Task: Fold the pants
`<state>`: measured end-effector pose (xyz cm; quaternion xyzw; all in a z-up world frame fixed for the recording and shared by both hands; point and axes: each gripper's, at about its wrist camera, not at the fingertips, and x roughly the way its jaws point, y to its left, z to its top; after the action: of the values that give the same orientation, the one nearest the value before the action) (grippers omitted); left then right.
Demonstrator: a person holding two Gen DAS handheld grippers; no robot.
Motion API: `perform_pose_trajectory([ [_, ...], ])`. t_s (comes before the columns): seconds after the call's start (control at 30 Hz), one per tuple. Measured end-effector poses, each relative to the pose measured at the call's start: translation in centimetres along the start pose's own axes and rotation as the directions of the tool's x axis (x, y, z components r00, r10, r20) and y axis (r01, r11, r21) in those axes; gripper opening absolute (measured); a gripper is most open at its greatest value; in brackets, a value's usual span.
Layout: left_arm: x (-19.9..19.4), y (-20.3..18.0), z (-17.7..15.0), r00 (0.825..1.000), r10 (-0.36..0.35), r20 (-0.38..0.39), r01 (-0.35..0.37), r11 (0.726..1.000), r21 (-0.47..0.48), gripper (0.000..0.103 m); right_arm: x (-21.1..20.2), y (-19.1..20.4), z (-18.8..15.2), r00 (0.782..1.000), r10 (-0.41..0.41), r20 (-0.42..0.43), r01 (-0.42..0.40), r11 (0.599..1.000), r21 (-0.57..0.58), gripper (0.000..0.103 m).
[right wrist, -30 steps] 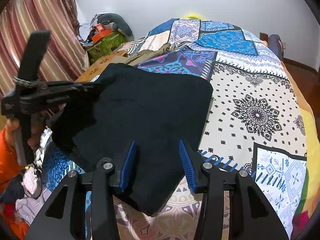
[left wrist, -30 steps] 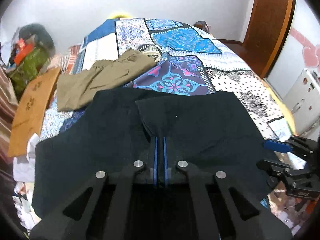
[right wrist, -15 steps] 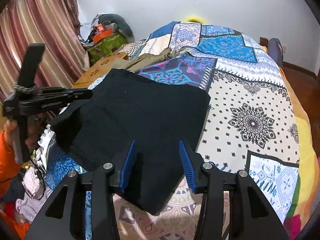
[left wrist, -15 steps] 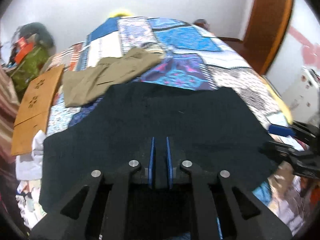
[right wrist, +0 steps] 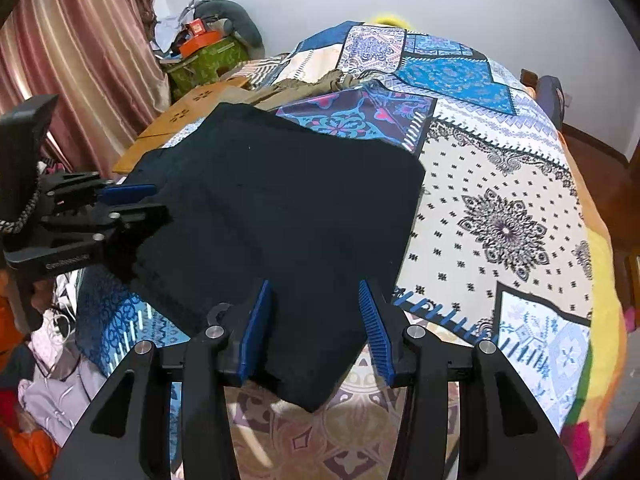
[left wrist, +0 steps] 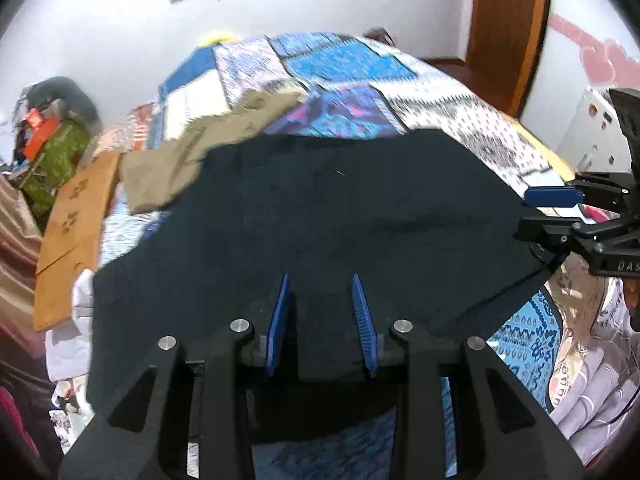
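Both claws stand released: the left claw (left wrist: 322, 320) has its blue pads spread over the near edge of the pants (left wrist: 340, 216), and the right claw (right wrist: 316, 328) is spread wide above the near right corner, gripping nothing.

On the bed (right wrist: 500, 208) the dark pants lie as a broad folded slab at the near left, their near edge hanging off the mattress edge. That overhang is probably the main risk: with neither claw holding, the cloth's weight could drag the fold down toward the clutter on the floor, or let the top layer creep off the lower one.

Khaki trousers (left wrist: 192, 156) lie just beyond the far left corner, touching or slightly under the dark cloth; I cannot tell which. A far-reaching fold might catch them and bundle both together.

At the pad level, a grab taken here could pinch only the top layer, since the layers are hard to tell apart in such dark fabric; the fold would then peel open when lifted. The left view is blurred, so the edge lines there are uncertain.
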<state>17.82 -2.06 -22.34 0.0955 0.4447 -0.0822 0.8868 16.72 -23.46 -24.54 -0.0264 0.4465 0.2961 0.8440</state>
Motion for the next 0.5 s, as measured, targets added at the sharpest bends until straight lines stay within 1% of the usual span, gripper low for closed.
perform_pose_trajectory([
  [0.1, -2.3, 2.8, -0.4, 0.999, 0.02, 0.046, -0.016, 0.997, -0.072, 0.033, -1.0, 0.4, 0.8, 1.0, 0.009, 0.03, -0.009, 1.0, 0.005, 0.042],
  [0.23, -5.3, 6.9, -1.2, 0.994, 0.058, 0.09, -0.043, 0.986, -0.163, 0.035, -1.8, 2.0, 2.2, 0.998, 0.017, 0.068, -0.015, 0.999, -0.028, 0.043],
  [0.3, -6.9, 9.2, -1.8, 0.992, 0.078, 0.102, -0.055, 0.976, -0.208, 0.038, -1.8, 3.0, 3.1, 0.996, 0.028, 0.082, -0.024, 0.999, -0.049, 0.048],
  [0.4, -8.7, 12.0, -2.8, 0.988, 0.116, 0.105, -0.087, 0.966, -0.245, 0.04, -1.5, 4.5, 4.3, 0.994, 0.041, 0.1, -0.032, 0.996, -0.082, 0.049],
  [0.5, -10.4, 14.6, -4.2, 0.981, 0.176, 0.087, -0.148, 0.954, -0.262, 0.043, -0.7, 6.0, 5.5, 0.993, 0.061, 0.104, -0.049, 0.993, -0.111, 0.049],
])
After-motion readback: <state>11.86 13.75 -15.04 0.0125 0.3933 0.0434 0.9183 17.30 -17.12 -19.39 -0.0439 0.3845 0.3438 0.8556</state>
